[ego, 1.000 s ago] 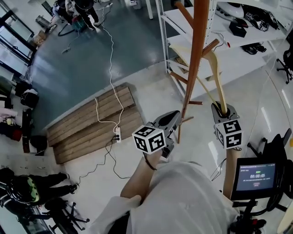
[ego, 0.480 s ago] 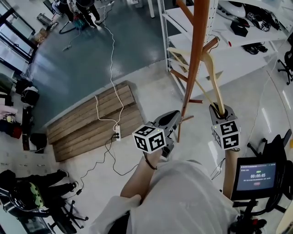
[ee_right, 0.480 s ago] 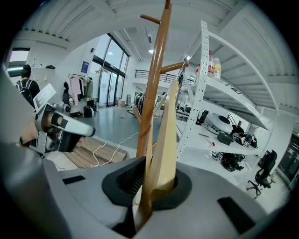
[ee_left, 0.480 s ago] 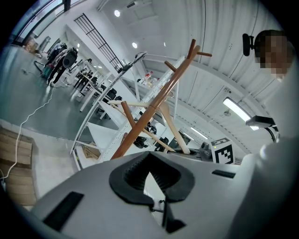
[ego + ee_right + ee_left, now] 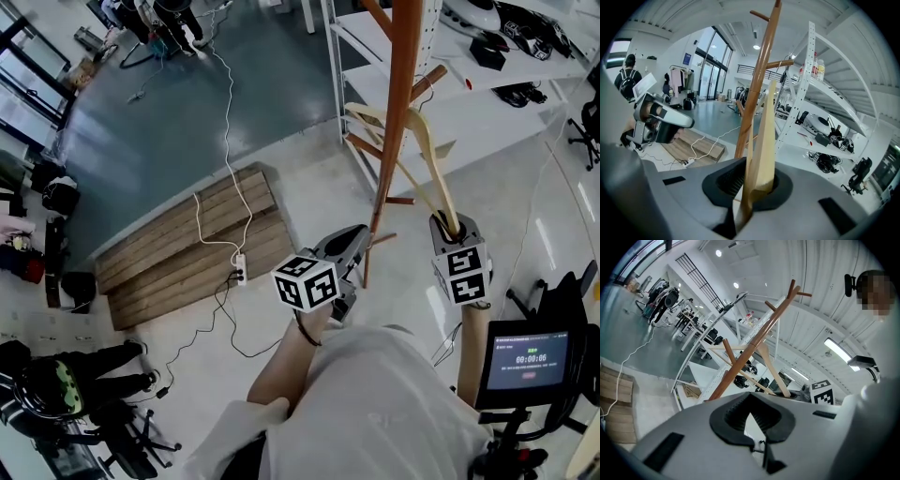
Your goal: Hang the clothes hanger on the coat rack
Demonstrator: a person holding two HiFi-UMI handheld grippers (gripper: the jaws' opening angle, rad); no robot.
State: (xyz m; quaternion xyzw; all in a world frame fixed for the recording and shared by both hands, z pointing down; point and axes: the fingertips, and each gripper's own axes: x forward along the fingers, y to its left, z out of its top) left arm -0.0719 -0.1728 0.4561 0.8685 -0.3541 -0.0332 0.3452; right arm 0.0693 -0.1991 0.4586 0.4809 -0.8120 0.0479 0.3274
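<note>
Right gripper (image 5: 448, 225) fingers clamped on 1 end of the wooden hanger (image 5: 436, 159), hanger raised against the coat rack (image 5: 401, 94) pole beside a peg, left gripper (image 5: 359, 236) fingers together, empty, near the pole

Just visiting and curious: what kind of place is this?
Most likely a lab or workshop hall: white metal shelving holding equipment, a power strip with its cable trailing across the floor beside a wooden pallet, and a small screen.
</note>
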